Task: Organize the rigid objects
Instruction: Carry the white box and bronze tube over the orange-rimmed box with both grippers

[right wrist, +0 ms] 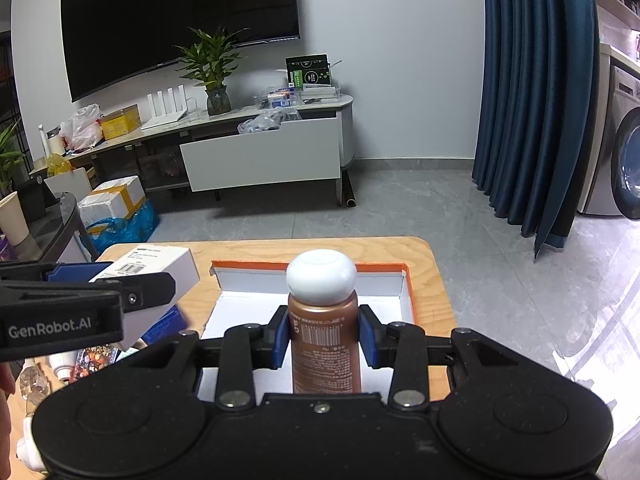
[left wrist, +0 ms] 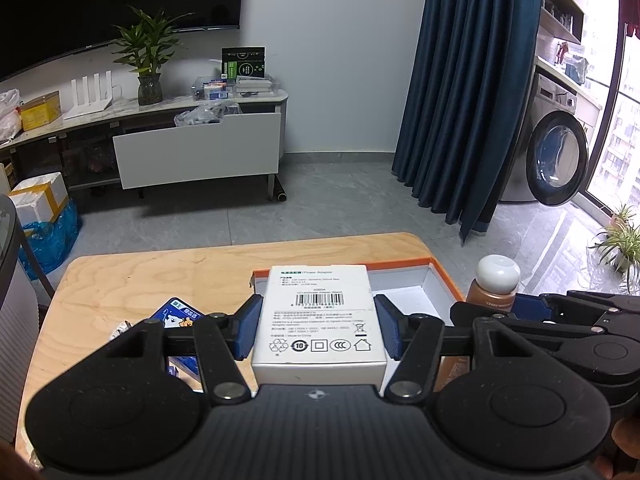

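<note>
The left gripper (left wrist: 316,330) clamps a white box (left wrist: 320,320) and the right gripper (right wrist: 324,340) clamps a brown bottle (right wrist: 324,344), both held over the orange-edged tray (right wrist: 410,300). Lowered together, they could collide; beyond, the tabletop (left wrist: 160,272) edge is close.

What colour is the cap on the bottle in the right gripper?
White, on a coppery-brown bottle; the cap shows best in the right wrist view.

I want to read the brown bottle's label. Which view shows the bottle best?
The right wrist view: the brown bottle stands centred, barcode facing the camera. The left wrist view shows only its white cap and shoulder behind the right gripper.
</note>
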Available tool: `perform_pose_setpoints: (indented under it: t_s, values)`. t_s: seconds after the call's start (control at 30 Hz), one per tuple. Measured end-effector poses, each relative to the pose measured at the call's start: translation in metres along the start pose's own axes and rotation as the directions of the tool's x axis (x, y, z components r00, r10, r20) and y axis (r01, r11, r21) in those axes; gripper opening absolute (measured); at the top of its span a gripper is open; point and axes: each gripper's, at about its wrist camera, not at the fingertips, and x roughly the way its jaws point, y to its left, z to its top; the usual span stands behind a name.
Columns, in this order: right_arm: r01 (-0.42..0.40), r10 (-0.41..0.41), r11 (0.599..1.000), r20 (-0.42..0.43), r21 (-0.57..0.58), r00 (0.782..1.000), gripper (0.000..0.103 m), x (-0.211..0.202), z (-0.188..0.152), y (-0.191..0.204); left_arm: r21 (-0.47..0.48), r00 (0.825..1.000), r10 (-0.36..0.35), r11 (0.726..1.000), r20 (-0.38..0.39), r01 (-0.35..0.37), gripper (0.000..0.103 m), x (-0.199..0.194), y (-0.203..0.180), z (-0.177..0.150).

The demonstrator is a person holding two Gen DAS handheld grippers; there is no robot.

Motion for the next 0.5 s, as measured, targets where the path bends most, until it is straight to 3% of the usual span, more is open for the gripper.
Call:
perform_pose_setpoints:
  t_s: [0.5]
  values:
    - [0.0, 0.0, 1.0, 0.001, -0.001, 1.0, 0.045, 0.0005, 0.0006, -0.0008, 0.003, 1.0, 0.005, 1.0, 0.006, -0.005, 0.06, 0.0009, 0.0005, 0.001]
